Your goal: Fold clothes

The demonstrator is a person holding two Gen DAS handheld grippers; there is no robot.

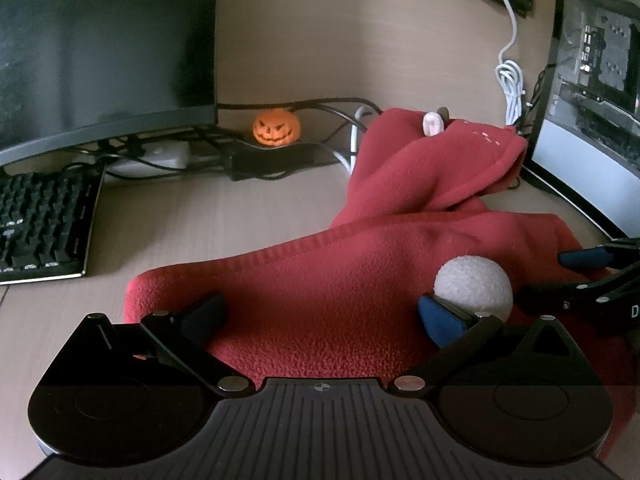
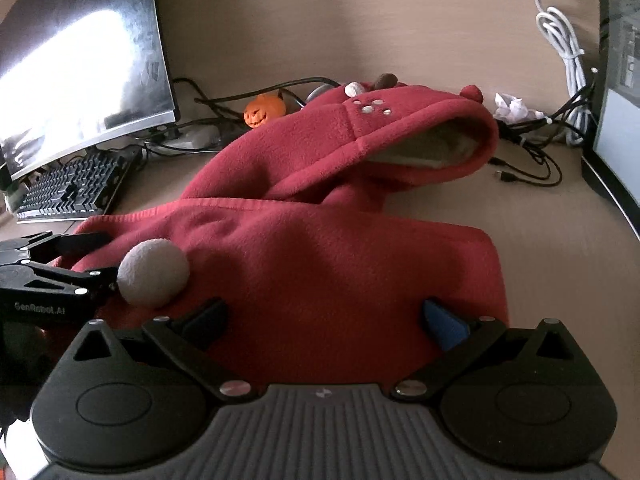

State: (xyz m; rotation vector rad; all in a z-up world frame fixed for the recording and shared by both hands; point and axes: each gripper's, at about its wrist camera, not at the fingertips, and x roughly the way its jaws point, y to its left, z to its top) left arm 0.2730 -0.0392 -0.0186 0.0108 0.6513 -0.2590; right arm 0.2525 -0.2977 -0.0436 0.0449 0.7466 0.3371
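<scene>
Both my grippers sit low over the red hooded fleece (image 2: 320, 264) on the desk (image 1: 224, 216): left gripper (image 1: 320, 316) spread wide beside its grey pompom (image 1: 474, 284), right gripper (image 2: 324, 320) equally wide across the folded body, hood (image 2: 384, 136) beyond.

A light wood-grain desk (image 1: 224, 216) is backed by a wall panel (image 1: 360, 32) in the same beige. A dark curved monitor (image 1: 104, 48) is set at the left, with a black keyboard (image 1: 40, 228) in front of it. A second screen (image 1: 592, 92) is seen at the right edge. An orange pumpkin (image 1: 276, 127) is parked among tangled black cables (image 2: 532, 152), and a coiled white cable (image 2: 564, 40) is hung down the wall. Glare is thrown across the monitor in the right wrist view.
</scene>
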